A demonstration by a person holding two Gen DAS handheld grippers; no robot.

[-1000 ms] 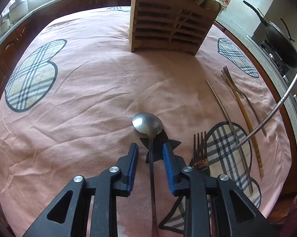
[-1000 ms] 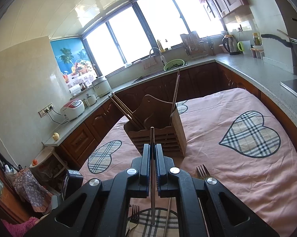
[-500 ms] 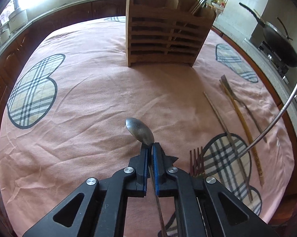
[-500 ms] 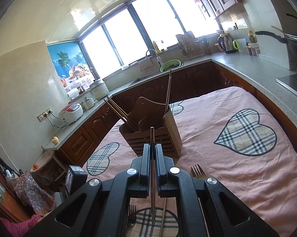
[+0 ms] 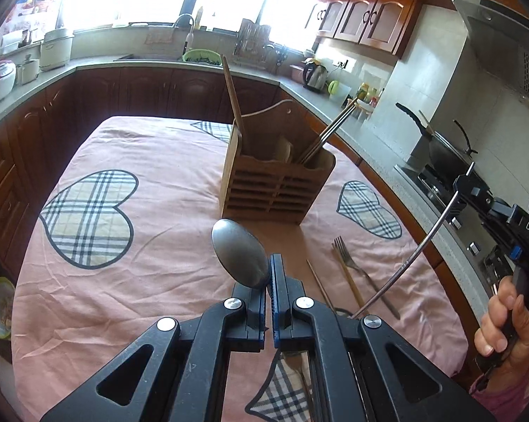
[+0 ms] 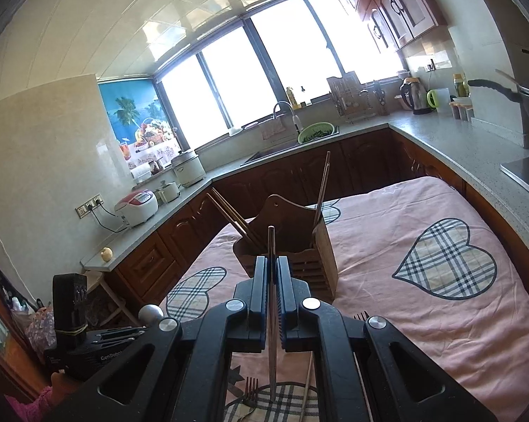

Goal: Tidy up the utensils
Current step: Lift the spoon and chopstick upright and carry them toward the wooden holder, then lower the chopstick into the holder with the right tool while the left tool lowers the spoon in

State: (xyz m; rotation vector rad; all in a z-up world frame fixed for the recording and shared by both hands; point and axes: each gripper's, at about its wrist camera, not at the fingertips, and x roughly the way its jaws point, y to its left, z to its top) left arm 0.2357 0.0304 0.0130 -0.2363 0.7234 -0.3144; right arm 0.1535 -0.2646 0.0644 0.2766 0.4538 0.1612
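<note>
Holding a spoon [image 5: 241, 255] clamped in our left gripper [image 5: 268, 283], we see its bowl raised above the pink cloth [image 5: 166, 183], in front of the wooden holder [image 5: 276, 184]. Our right gripper [image 6: 271, 281] is closed on a thin metal handle [image 6: 271, 246], likely another utensil, though its end is hidden. A fork [image 5: 361, 277] and chopsticks [image 5: 347, 281] lie on the cloth.

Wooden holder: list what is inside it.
In the holder: a wooden stick at left, metal chopsticks at right, a pale wooden piece between. Its walls hide their lower ends.
</note>
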